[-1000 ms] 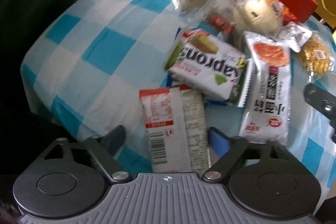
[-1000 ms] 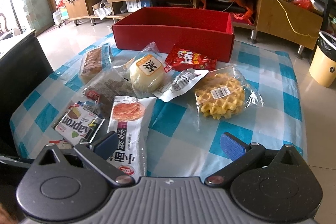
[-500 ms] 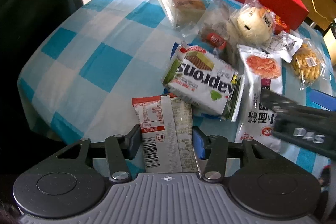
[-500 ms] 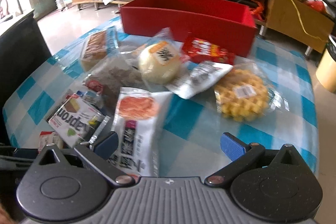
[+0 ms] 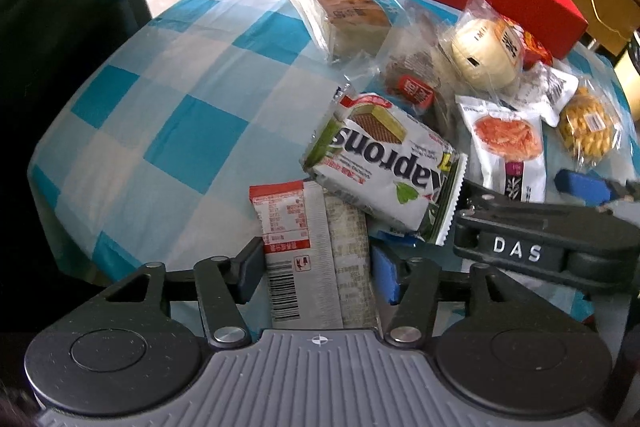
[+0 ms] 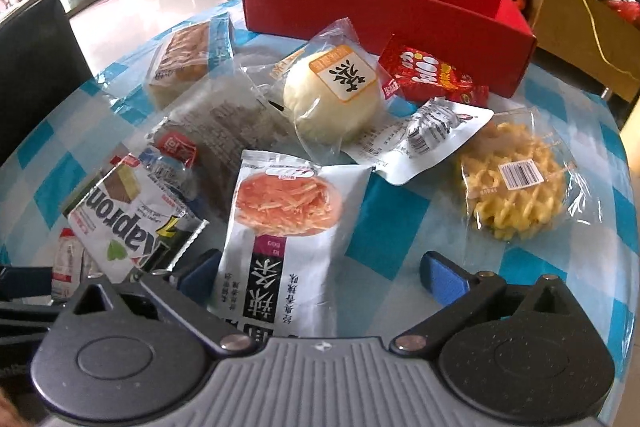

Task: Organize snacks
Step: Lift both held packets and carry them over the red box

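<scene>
Left tool (image 5: 316, 273) straddling the red-and-white flat packet (image 5: 308, 251) at worktop's near edge; jaws opening, blue pads flanking the packet's long sides, left pad at the edge, right pad with a sliver of gap, so not pinching now. Packet long axis running straight along the tool's pointing line, far end tucked under the Kaprons wafer pack (image 5: 384, 167). Right tool (image 6: 320, 273) spread wide, over the near end of the white carrot-print pouch (image 6: 288, 231); pouch off-centre toward the left finger, long axis also along the tool, no pad contact visible. Red box (image 6: 384, 15) at the far side of the checked cloth (image 5: 160, 107), beyond the bun, waffle and cake packs. Judgement: each tool nearest its own item; both packets need a lift and carry straight ahead over the pile to the box; wafer pack overlap likely to drag on the left packet
</scene>
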Tool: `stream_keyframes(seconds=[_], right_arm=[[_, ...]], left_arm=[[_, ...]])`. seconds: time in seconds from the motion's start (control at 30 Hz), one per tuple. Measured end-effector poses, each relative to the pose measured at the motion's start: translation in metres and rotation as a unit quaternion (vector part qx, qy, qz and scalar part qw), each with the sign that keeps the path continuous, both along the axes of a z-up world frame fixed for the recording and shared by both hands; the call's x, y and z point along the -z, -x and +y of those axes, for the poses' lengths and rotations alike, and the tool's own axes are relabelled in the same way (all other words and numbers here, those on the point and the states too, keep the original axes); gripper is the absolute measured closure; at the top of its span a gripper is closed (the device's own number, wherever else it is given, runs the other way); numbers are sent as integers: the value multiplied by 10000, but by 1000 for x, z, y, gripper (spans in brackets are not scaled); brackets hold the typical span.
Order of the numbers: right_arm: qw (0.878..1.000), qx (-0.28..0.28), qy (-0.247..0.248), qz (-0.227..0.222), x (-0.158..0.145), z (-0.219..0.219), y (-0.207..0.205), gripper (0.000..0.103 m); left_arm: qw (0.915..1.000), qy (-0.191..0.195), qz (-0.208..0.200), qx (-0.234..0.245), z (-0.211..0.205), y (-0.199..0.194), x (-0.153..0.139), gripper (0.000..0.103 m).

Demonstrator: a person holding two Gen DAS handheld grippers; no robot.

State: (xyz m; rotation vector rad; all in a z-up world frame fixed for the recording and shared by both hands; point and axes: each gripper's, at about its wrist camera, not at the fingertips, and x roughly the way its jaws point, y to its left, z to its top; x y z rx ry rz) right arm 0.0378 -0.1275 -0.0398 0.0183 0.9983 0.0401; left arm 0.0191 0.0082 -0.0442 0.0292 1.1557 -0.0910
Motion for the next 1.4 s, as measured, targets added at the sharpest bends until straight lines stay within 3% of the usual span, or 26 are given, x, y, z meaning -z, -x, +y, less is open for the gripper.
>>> stream_keyframes(seconds=[0.07, 0.13, 0.2, 0.27, 0.37, 0.6, 1.07, 1.4], right_arm=[[9999, -107, 2, 48, -1, -2, -1, 0], [9999, -116, 11, -2, -2, -2, 1, 9], [9999, -150, 32, -59, -7, -4, 5, 32], [9998, -160, -24, -131, -12, -11, 10, 48], [9997, -82, -231, -89, -15, -21, 14, 55], [9990, 56, -408, -168, -25, -35, 24, 60], [9951, 276, -750, -578, -55, -57, 42, 61], [9927, 289, -837, -823, -76, -58, 33, 61]], left_arm=[[9998, -99, -17, 145, -6, 3, 2, 29], [9998, -182, -23, 121, -6, 5, 3, 25], [9999, -103, 32, 28, -1, 3, 1, 32], [9999, -99, 48, -46, 3, 3, -1, 40], [9998, -57, 110, -150, 7, 4, -3, 44], [9998, -30, 54, -162, 7, 7, -13, 48], [9991, 95, -412, -43, -2, 17, -53, 49], [9967, 220, -698, 339, -31, -10, -69, 48]])
